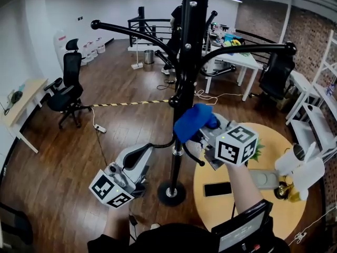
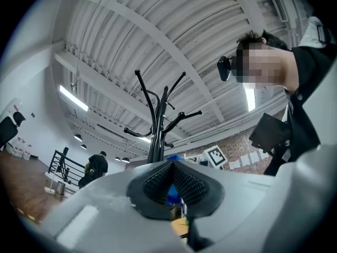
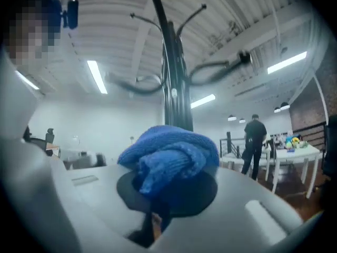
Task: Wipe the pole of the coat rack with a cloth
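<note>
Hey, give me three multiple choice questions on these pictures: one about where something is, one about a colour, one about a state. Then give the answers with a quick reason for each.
1. Where is the blue cloth?
A. lying on the floor
B. in the right claw, beside the pole
C. hung on a rack arm

2. What colour is the round table top?
A. white
B. red
C. yellow

3. How is the left claw?
A. shut, holding nothing
B. shut on the cloth
C. wide open around the pole

Answers:
1 B: the right gripper view shows the cloth bunched between that claw's jaws.
2 C: the head view shows a yellow top.
3 A: in the left gripper view its pads meet at the tip with nothing between them.
</note>
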The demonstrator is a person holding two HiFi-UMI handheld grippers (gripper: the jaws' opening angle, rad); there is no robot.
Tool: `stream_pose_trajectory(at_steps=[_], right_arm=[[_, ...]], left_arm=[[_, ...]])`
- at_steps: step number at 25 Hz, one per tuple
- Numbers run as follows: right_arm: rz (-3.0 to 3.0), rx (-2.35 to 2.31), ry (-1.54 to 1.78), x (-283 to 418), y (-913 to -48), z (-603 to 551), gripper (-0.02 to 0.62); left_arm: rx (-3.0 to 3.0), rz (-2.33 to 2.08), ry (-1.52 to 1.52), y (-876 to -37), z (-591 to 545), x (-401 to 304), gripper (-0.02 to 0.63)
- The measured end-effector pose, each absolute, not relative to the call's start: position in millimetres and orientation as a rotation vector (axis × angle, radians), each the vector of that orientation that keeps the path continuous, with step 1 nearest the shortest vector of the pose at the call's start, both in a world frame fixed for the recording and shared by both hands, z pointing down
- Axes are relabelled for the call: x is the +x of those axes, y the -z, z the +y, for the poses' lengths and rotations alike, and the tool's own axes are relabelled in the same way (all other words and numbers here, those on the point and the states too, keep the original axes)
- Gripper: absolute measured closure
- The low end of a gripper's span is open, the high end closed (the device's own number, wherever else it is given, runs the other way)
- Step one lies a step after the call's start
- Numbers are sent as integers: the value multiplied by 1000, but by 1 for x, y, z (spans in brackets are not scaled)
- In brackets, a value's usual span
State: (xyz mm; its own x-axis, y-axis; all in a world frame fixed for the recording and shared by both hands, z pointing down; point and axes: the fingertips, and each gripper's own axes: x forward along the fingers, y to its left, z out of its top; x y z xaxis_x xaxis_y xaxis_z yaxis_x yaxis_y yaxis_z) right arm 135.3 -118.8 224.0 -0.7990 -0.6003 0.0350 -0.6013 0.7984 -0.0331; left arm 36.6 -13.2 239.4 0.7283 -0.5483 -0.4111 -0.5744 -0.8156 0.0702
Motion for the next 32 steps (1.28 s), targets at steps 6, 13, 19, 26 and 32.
stream_pose_trajectory(at_steps=[6, 13, 19, 26, 32], right_arm=[[-3196, 1232, 452, 159, -56, -99, 572], [-3303, 1395, 693, 226, 11, -23, 572], [-3372, 1482, 836, 251, 30, 2, 572], [-3191, 1350, 537, 174, -40, -95, 572], [-3111, 1219, 267, 145, -141, -119, 572]], left_arm=[[-2814, 920, -678, -223, -11, 29, 614], [-2772, 905, -701, -211, -13, 29, 614], [-2773, 889, -700, -209, -12, 37, 614], [-2782, 930, -682, -218, -12, 28, 614], [-2791, 983, -661, -228, -7, 21, 614]])
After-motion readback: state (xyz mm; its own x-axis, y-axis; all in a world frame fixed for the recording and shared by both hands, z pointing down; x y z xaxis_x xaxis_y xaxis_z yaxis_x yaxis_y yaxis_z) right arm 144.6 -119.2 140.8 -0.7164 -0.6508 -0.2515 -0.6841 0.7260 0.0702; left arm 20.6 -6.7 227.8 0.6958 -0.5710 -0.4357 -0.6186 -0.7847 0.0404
